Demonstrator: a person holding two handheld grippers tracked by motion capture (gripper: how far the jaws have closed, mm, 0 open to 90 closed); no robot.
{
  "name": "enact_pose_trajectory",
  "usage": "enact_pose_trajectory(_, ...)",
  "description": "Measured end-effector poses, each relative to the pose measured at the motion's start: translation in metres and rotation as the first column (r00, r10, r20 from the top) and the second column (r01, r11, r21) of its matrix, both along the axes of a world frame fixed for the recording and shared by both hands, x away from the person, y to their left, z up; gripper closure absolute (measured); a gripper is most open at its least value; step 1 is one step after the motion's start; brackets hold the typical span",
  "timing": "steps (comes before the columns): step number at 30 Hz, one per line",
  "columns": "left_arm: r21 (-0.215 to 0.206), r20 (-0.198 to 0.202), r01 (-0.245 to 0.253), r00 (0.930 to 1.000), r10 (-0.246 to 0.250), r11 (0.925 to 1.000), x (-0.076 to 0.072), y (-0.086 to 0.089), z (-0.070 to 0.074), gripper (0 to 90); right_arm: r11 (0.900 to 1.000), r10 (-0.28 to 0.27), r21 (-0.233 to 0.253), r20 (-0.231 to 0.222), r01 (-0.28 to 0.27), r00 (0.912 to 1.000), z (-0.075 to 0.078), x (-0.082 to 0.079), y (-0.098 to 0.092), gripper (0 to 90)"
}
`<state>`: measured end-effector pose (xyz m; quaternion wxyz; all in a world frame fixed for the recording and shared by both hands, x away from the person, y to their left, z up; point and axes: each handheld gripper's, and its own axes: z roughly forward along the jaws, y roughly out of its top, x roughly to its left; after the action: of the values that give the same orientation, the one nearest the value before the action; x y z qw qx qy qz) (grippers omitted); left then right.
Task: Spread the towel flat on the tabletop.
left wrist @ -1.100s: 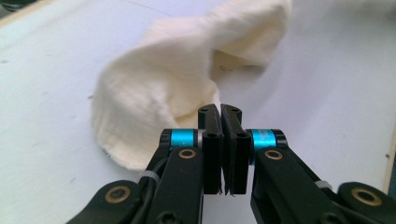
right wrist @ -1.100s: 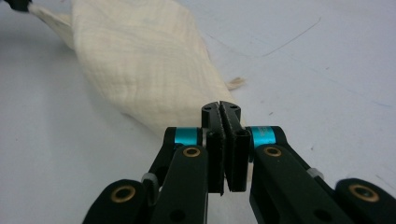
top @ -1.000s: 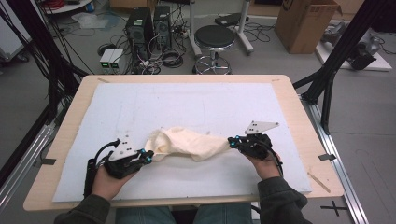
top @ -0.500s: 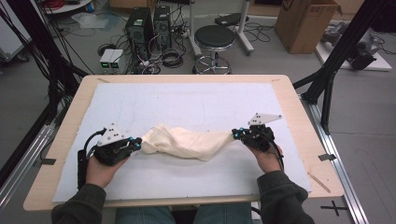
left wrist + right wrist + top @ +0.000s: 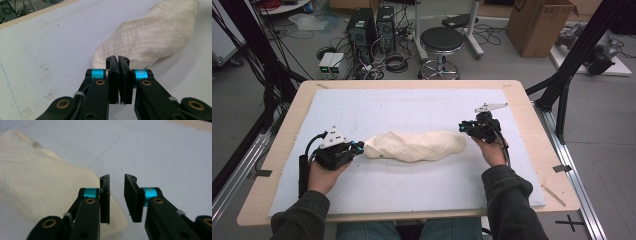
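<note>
Rolled cream cloth (image 5: 417, 145) lies lengthwise between tools: left tool (image 5: 357, 147) closed empty at its end, right tool (image 5: 463, 128) part-open, empty.

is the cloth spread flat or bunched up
Bunched up: the cream cloth lies as a rolled, wrinkled lump on the white mat, between both grippers.

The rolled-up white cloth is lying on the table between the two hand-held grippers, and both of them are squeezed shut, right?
Not quite. The right hand-held gripper is open: the right gripper view shows a clear gap between its jaws. The left hand-held gripper is shut, and the rolled cloth does lie between them on the table.
</note>
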<state>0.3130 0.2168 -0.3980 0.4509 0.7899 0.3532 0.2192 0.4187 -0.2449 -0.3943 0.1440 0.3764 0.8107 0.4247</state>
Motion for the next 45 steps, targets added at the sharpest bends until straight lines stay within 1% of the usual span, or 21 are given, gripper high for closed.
enact_pose_trajectory(3,-0.014,0.009,0.001,1.0,-0.001,0.9999,-0.004,-0.001,-0.003,86.8,0.994,0.091,0.065,0.046,-0.094,0.9948,0.01,-0.022,0.005,72.2)
enact_pose_trajectory(5,-0.001,0.007,0.014,0.9999,-0.014,0.9999,-0.007,-0.003,-0.004,86.7,0.984,0.159,0.069,0.068,-0.164,0.985,0.012,-0.038,0.012,70.3)
enact_pose_trajectory(8,0.019,0.028,0.045,0.9986,-0.045,0.9988,-0.013,-0.006,-0.001,86.7,0.966,0.243,0.069,0.071,-0.247,0.9676,0.006,-0.061,0.021,67.9)
enact_pose_trajectory(10,0.019,0.032,0.057,0.9978,-0.057,0.9982,-0.016,-0.008,-0.001,86.7,0.958,0.281,0.046,0.051,-0.284,0.9583,-0.002,-0.072,0.027,65.2)
enact_pose_trajectory(12,0.018,0.042,0.056,0.9975,-0.056,0.9983,-0.019,-0.008,-0.002,86.6,0.945,0.319,0.053,0.041,-0.321,0.9467,-0.012,-0.08,0.033,64.3)
enact_pose_trajectory(14,-0.004,0.042,0.057,0.9975,-0.057,0.9984,-0.021,-0.007,-0.005,86.7,0.933,0.359,0.018,0.032,-0.359,0.9329,-0.022,-0.086,0.042,62.6)
enact_pose_trajectory(16,-0.001,0.035,0.051,0.9981,-0.051,0.9987,-0.022,-0.005,-0.008,86.6,0.922,0.388,-0.009,0.013,-0.388,0.9216,-0.029,-0.087,0.051,60.8)
enact_pose_trajectory(17,-0.002,0.033,0.051,0.9981,-0.051,0.9987,-0.022,-0.005,-0.009,86.6,0.917,0.397,-0.039,0.008,-0.396,0.9179,-0.031,-0.087,0.057,59.6)
enact_pose_trajectory(18,-0.005,0.034,0.049,0.9982,-0.049,0.9988,-0.022,-0.004,-0.009,86.6,0.915,0.4,-0.065,0.008,-0.399,0.9165,-0.034,-0.086,0.062,57.9)
enact_pose_trajectory(19,-0.005,0.035,0.05,0.9981,-0.05,0.9987,-0.022,-0.003,-0.009,86.6,0.916,0.393,-0.095,0.009,-0.391,0.9195,-0.036,-0.083,0.068,56.3)
enact_pose_trajectory(23,-0.009,0.039,0.056,0.9977,-0.055,0.9984,-0.022,-0.003,-0.01,86.5,0.924,0.358,-0.147,0.013,-0.352,0.9338,-0.044,-0.067,0.082,55.1)
enact_pose_trajectory(25,-0.014,0.039,0.06,0.9975,-0.059,0.9981,-0.023,-0.002,-0.009,86.5,0.927,0.347,-0.156,0.013,-0.341,0.9377,-0.046,-0.059,0.089,55.8)
enact_pose_trajectory(27,-0.012,0.04,0.062,0.9973,-0.062,0.998,-0.023,-0.002,-0.009,86.4,0.927,0.337,-0.18,0.018,-0.328,0.9413,-0.047,-0.053,0.094,60.6)
enact_pose_trajectory(28,-0.017,0.04,0.062,0.9973,-0.062,0.9979,-0.023,-0.002,-0.01,86.4,0.93,0.333,-0.175,0.02,-0.324,0.9427,-0.048,-0.051,0.095,63.8)
enact_pose_trajectory(31,-0.017,0.044,0.067,0.9969,-0.066,0.9976,-0.024,-0.002,-0.009,86.4,0.937,0.313,-0.173,0.025,-0.304,0.9495,-0.048,-0.048,0.094,83.0)
enact_pose_trajectory(32,-0.017,0.048,0.067,0.9967,-0.066,0.9976,-0.025,-0.002,-0.009,86.5,0.937,0.315,-0.165,0.021,-0.308,0.9489,-0.048,-0.046,0.093,84.8)
enact_pose_trajectory(33,-0.018,0.052,0.071,0.9962,-0.069,0.9973,-0.026,-0.002,-0.008,86.5,0.942,0.31,-0.141,0.011,-0.305,0.9508,-0.046,-0.046,0.091,85.3)
enact_pose_trajectory(34,-0.02,0.059,0.074,0.9956,-0.073,0.997,-0.027,-0.002,-0.006,86.5,0.943,0.312,-0.118,-0.001,-0.31,0.9499,-0.043,-0.047,0.089,85.5)
enact_pose_trajectory(36,-0.03,0.076,0.075,0.9945,-0.073,0.9967,-0.031,-0.001,-0.002,86.5,0.943,0.323,-0.086,0.017,-0.32,0.9464,-0.033,-0.052,0.085,85.5)
enact_pose_trajectory(38,-0.05,0.092,0.073,0.9934,-0.069,0.9961,-0.033,0.0,0.002,86.5,0.937,0.346,-0.045,0.01,-0.345,0.9382,-0.02,-0.059,0.08,85.5)
enact_pose_trajectory(45,-0.071,0.135,0.066,0.9893,-0.056,0.9953,-0.038,0.001,0.011,86.5,0.916,0.4,-0.006,0.072,-0.401,0.9136,0.037,-0.086,0.067,85.7)
